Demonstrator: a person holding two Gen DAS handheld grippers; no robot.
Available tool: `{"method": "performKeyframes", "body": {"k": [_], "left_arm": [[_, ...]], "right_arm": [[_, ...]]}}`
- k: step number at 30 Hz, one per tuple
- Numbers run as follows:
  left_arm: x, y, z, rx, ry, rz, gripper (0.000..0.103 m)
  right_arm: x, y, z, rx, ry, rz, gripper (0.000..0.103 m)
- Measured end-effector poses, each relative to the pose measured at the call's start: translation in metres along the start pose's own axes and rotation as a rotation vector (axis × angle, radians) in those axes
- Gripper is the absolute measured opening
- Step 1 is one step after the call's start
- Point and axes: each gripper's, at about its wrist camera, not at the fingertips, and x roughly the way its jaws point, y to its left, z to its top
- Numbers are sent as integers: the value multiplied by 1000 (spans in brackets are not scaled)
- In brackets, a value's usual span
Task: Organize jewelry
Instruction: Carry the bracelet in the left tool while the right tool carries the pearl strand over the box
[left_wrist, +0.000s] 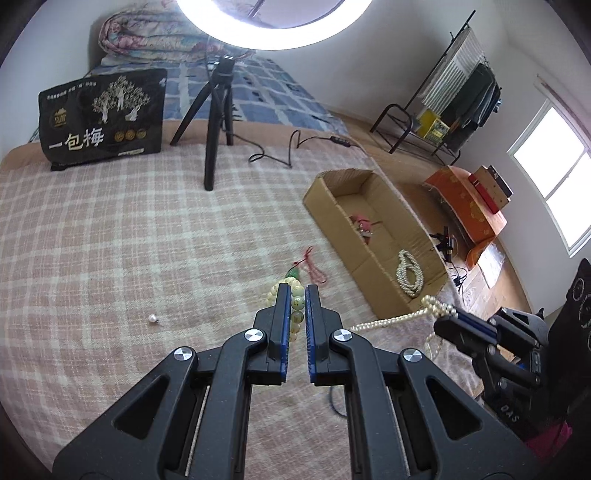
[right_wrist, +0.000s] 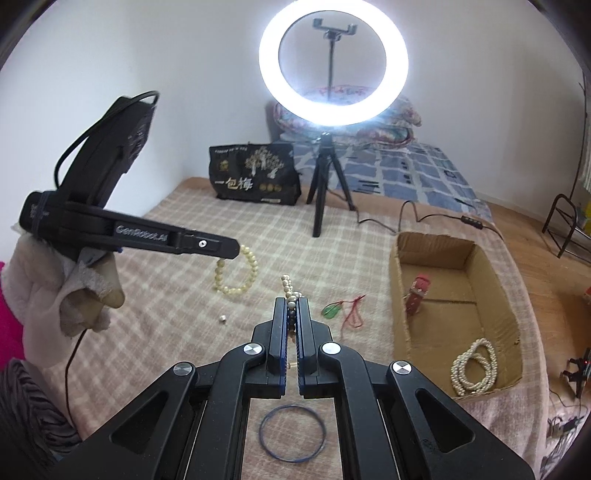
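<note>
My left gripper (left_wrist: 297, 291) is shut on a cream bead bracelet (left_wrist: 297, 303). In the right wrist view that bracelet (right_wrist: 236, 275) hangs as a loop from the left gripper (right_wrist: 238, 252) above the checked blanket. My right gripper (right_wrist: 291, 302) is shut on a pearl necklace (right_wrist: 286, 284). From the left wrist view, the necklace (left_wrist: 388, 323) trails down from the right gripper (left_wrist: 445, 323). An open cardboard box (right_wrist: 402, 295) on the right holds a coiled pearl strand (right_wrist: 474, 365) and a red item (right_wrist: 417, 291).
A green pendant (right_wrist: 331, 310) on a red cord, a loose pearl bead (right_wrist: 222, 318) and a thin blue ring (right_wrist: 291, 434) lie on the blanket. A ring-light tripod (right_wrist: 328, 184) and a black bag (right_wrist: 255, 173) stand at the back.
</note>
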Motion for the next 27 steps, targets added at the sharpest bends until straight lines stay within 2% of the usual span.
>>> {"method": "performKeyframes", "body": {"k": [14,27], "left_arm": [[12,-59,5,76,-16,-70,5],[45,-113,24,125,-20,-135,5]], "right_arm": [[-22,-61,9,65,-34,-107,3],[-9,-129,27,79,-20,-194,3]]}}
